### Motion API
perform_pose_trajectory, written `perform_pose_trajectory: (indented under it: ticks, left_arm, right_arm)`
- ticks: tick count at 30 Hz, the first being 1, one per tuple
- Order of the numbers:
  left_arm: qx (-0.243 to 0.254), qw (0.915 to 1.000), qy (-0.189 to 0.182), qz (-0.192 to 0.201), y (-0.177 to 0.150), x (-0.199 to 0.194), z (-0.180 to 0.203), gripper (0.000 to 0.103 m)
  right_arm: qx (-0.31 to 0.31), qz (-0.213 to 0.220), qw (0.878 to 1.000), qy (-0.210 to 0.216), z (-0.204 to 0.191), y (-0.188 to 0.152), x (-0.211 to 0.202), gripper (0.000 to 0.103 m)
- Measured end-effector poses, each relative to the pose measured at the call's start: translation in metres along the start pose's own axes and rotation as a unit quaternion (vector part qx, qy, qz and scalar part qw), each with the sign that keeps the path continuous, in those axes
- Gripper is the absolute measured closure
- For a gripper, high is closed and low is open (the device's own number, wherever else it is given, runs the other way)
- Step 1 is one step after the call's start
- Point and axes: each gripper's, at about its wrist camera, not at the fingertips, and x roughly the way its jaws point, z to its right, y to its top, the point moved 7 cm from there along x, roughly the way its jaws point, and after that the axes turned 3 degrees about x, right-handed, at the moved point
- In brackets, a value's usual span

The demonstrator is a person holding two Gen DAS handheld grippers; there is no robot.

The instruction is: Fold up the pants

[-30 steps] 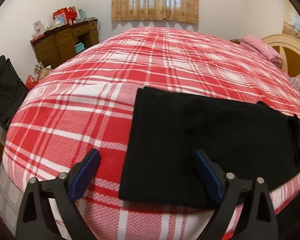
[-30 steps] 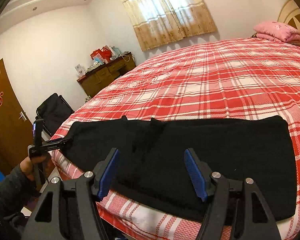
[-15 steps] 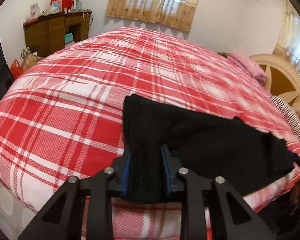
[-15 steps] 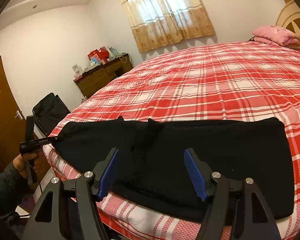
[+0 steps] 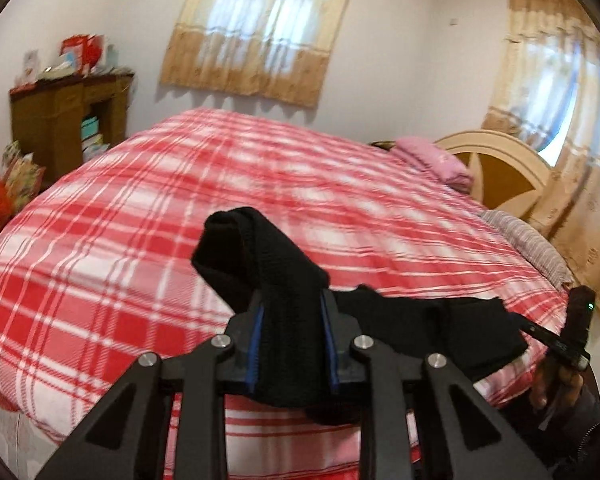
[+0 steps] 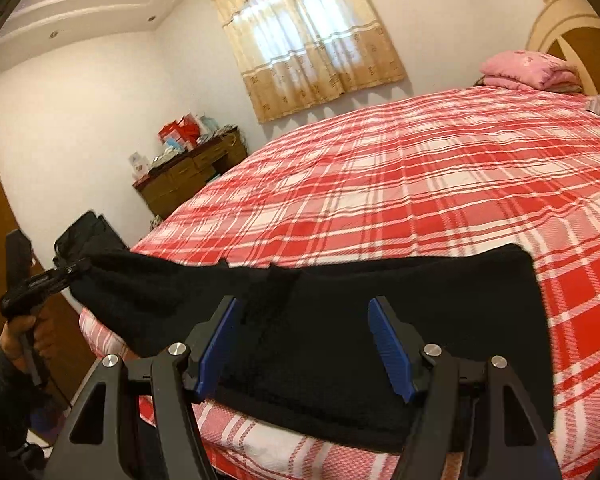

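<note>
The black pants (image 6: 380, 344) lie folded lengthwise along the near edge of the bed (image 6: 420, 184), on its red-and-white plaid cover. One end is lifted off the cover, bunched between the blue pads of the left hand-held gripper (image 5: 292, 334), whose jaws have just been closing and now clamp that cloth. The other end lies flat toward the bed's near right corner. The right hand-held gripper (image 6: 306, 344) hovers over the middle of the pants, jaws apart, gripping nothing. A pink pillow (image 6: 528, 70) sits at the far headboard edge. A brown desk (image 6: 188, 180) stands past the bed's far left corner.
</note>
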Motion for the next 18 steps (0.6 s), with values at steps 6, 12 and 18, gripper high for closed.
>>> perform_pose_trajectory:
  ticks: [6,12,18]
  left_arm:
    - [0.029,0.9981,-0.049,0.024,0.019,0.000,0.046,0.078]
    - [0.070,0.9920,-0.102,0.024,0.033,0.011,0.104,0.078]
    - [0.101,0.9833,-0.151,0.001,0.037,0.033,0.162,0.079]
  right_arm:
    - [0.046,0.027,0.998,-0.040,0.033,0.015,-0.019,0.035]
    - [0.103,0.050,0.990,-0.083,0.075,0.024,-0.035,0.035]
    - [0.146,0.078,0.978,-0.126,0.109,0.029,-0.053,0.035]
